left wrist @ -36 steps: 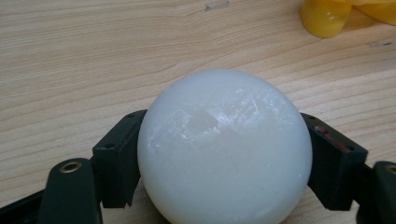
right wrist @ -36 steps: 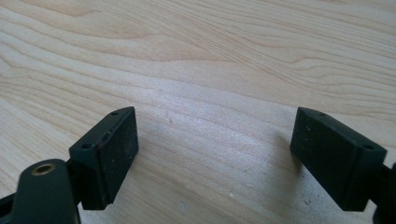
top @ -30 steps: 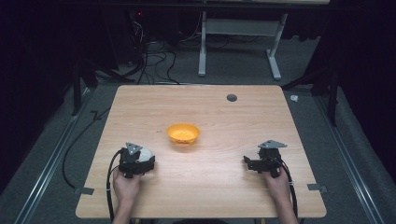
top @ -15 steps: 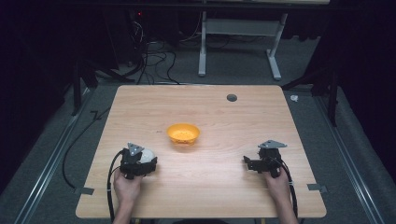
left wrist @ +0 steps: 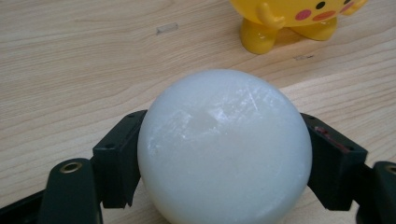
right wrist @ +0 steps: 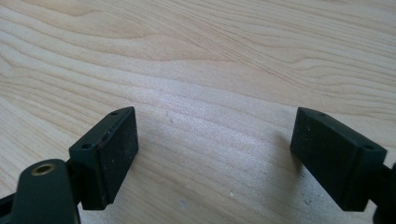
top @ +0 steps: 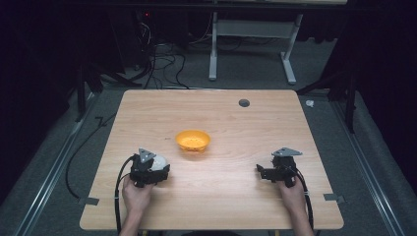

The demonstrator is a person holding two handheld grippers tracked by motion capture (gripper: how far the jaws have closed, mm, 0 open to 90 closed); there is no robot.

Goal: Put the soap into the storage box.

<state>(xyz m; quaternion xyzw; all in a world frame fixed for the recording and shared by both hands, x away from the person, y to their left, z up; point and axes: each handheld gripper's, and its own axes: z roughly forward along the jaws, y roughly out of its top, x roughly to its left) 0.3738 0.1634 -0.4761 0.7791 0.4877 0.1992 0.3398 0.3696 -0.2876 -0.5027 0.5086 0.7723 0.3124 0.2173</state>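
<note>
The left gripper is clamped on a white ball, one jaw pressed to each side of it, just near-left of the yellow bowl at the middle of the table; the right gripper sits near-right of the bowl, well apart from it, jaws spread wide over bare wood with nothing between them.

A light wooden desk stands on grey carpet floor in a dark room, with tangled cables behind.
</note>
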